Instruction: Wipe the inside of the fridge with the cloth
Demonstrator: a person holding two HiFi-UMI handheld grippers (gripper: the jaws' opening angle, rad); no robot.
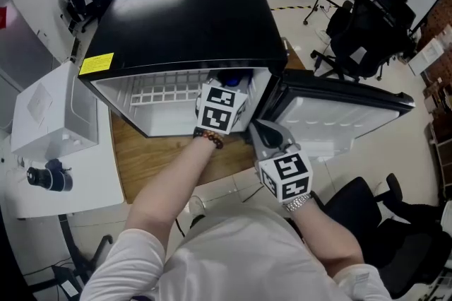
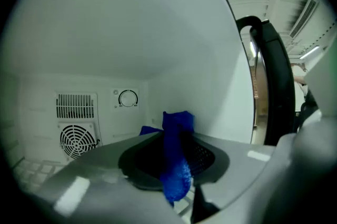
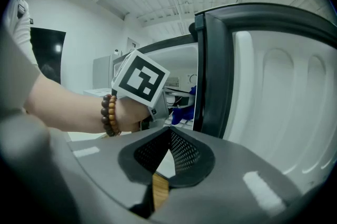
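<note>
A small black fridge (image 1: 183, 17) stands with its door (image 1: 339, 112) swung open to the right. My left gripper (image 2: 176, 160) reaches into the white interior and is shut on a blue cloth (image 2: 176, 139), which sticks up from between the jaws and hangs down in front. The cloth is close to the right inner wall (image 2: 210, 75). A fan grille (image 2: 78, 139) and a dial (image 2: 127, 98) show on the back wall. My right gripper (image 3: 168, 136) is shut with nothing in it, held outside beside the door's black edge (image 3: 213, 70).
A wire shelf (image 1: 162, 91) runs across the fridge's upper part. The fridge stands on a wooden board (image 1: 162, 158). A white box (image 1: 46, 116) sits at the left on a white table (image 1: 63, 197). Office chairs (image 1: 367, 31) stand behind the door, and another chair (image 1: 395, 222) is at lower right.
</note>
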